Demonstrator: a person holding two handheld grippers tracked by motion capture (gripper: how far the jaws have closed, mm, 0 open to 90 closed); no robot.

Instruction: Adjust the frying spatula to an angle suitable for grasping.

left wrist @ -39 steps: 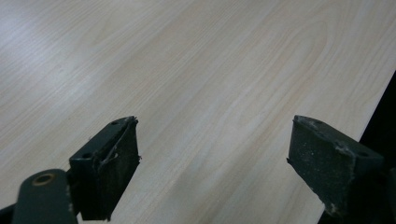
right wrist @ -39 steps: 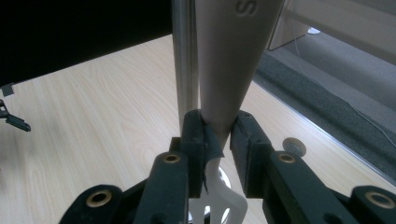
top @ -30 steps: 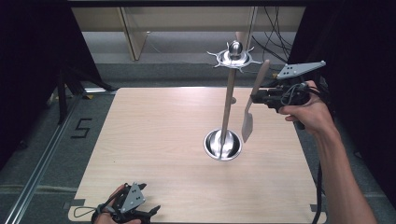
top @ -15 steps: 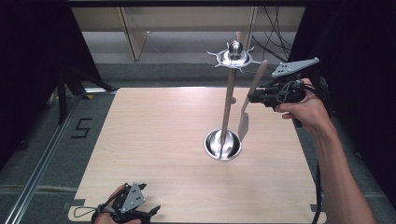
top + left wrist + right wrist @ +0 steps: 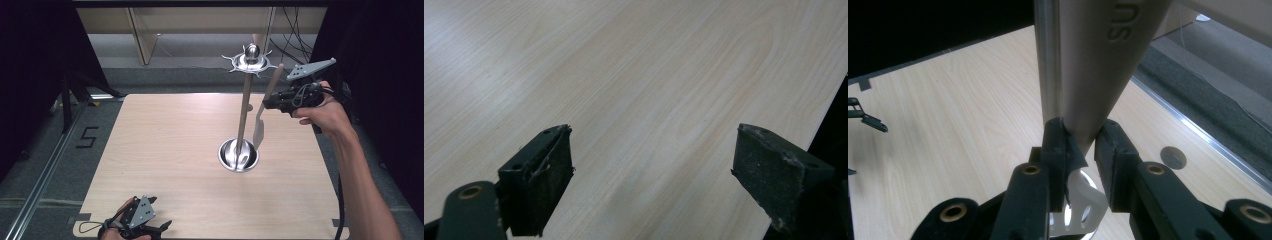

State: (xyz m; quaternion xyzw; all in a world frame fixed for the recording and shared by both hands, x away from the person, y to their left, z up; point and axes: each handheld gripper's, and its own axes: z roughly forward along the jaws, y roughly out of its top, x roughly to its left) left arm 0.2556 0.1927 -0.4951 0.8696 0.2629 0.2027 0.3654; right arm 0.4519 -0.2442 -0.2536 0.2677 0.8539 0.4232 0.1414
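A steel utensil stand rises from a round base on the wooden table, its pole topped by a crown of hooks. Just right of the pole, my right gripper is shut on a spatula, gripping its beige handle at the lower part. The pale slotted blade hangs down above the base. In the right gripper view the handle is pinched in the right gripper, beside the pole. My left gripper rests at the table's near left edge, open and holding nothing.
Behind the table stand a low shelf unit and hanging cables. Dark curtains close in both sides. A metal rail and a floor mark "5" lie left of the table.
My right gripper has edged the spatula slightly left, closer to the stand's pole. The left gripper has stayed where it was.
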